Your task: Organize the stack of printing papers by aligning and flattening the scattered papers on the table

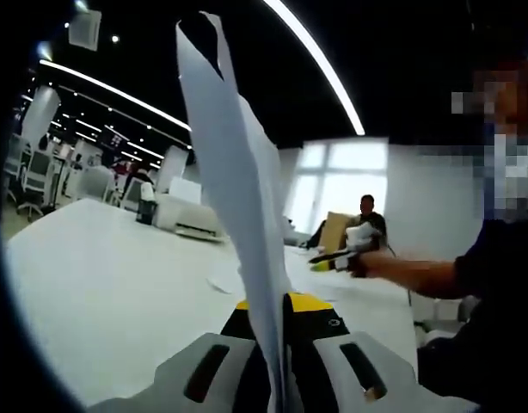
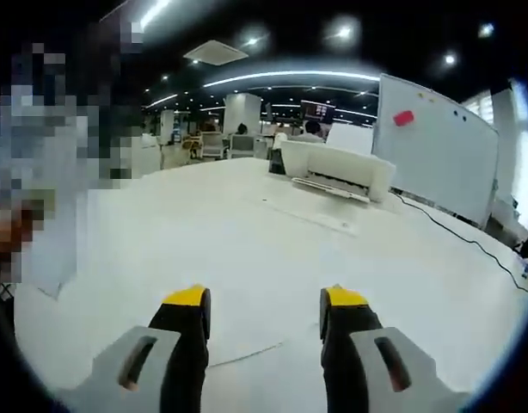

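The paper sheets (image 1: 238, 172) stand upright toward 12 o'clock, pinched by the left gripper (image 1: 277, 318) with its fingers closed. The right gripper (image 2: 264, 310) hovers over the worktop (image 2: 273, 241), fingers apart. Lower the sheets gently, edges squared.

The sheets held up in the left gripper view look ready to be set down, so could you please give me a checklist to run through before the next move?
1. Left claw grip: shut on the paper sheets, which stand edge-on between its jaws. Ok.
2. Sheet alignment: the upper edges fan apart into separate layers. Not ok.
3. Right claw free: jaws apart, nothing between them. Ok.
4. Landing spot: bare white table ahead of the right claw. Ok.
5. Loose sheet lying flat on the table in front of the printer: not yet gathered. Not ok.
6. Lower edges of the held sheets squared: hidden by the jaws. Cannot tell.
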`<action>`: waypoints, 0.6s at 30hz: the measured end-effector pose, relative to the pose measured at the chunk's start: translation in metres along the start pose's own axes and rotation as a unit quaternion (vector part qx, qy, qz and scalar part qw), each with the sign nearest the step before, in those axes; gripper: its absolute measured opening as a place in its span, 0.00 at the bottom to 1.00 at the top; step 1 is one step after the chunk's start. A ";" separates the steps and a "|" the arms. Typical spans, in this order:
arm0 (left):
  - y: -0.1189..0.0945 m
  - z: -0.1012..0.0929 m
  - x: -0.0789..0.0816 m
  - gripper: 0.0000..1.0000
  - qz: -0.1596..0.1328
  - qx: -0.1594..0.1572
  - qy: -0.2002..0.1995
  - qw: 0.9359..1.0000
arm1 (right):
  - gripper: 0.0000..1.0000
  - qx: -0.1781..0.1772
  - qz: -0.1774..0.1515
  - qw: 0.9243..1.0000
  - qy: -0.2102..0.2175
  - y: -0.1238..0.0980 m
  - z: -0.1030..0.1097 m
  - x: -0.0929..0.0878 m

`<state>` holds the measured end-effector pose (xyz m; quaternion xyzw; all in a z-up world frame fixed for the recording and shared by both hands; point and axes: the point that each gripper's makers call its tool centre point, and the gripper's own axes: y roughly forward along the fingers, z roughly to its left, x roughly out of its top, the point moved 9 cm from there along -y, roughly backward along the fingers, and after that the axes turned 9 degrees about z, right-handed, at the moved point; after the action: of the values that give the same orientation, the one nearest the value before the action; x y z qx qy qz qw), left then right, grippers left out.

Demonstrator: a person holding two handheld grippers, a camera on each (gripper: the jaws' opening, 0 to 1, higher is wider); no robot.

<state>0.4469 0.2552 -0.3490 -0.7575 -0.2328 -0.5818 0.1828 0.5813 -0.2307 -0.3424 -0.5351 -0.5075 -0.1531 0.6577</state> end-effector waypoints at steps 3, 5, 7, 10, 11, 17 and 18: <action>0.000 0.000 0.000 0.06 -0.001 0.000 0.000 1.000 | 0.47 -0.001 0.007 1.000 0.000 0.006 -0.003 -0.004; 0.000 0.000 0.000 0.06 -0.001 -0.001 0.000 1.000 | 0.47 0.000 0.005 1.000 0.006 0.008 -0.006 -0.005; 0.000 0.000 0.000 0.06 -0.002 -0.001 -0.001 1.000 | 0.47 0.000 0.004 1.000 0.008 0.011 -0.007 -0.005; 0.000 0.000 0.000 0.06 -0.003 -0.002 -0.002 1.000 | 0.47 0.000 0.002 1.000 0.014 0.016 -0.010 -0.006; 0.000 0.000 0.000 0.06 -0.003 -0.002 -0.002 1.000 | 0.47 0.001 0.000 1.000 0.018 0.017 -0.011 -0.007; -0.001 0.001 0.001 0.06 -0.004 -0.003 -0.002 1.000 | 0.47 0.004 0.000 1.000 0.028 0.027 -0.014 -0.009; -0.001 0.001 0.001 0.06 -0.004 -0.003 -0.003 1.000 | 0.47 0.004 0.000 1.000 0.028 0.028 -0.014 -0.010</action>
<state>0.4472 0.2561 -0.3486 -0.7586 -0.2348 -0.5813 0.1776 0.6049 -0.2358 -0.3643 -0.5278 -0.4891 -0.1657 0.6743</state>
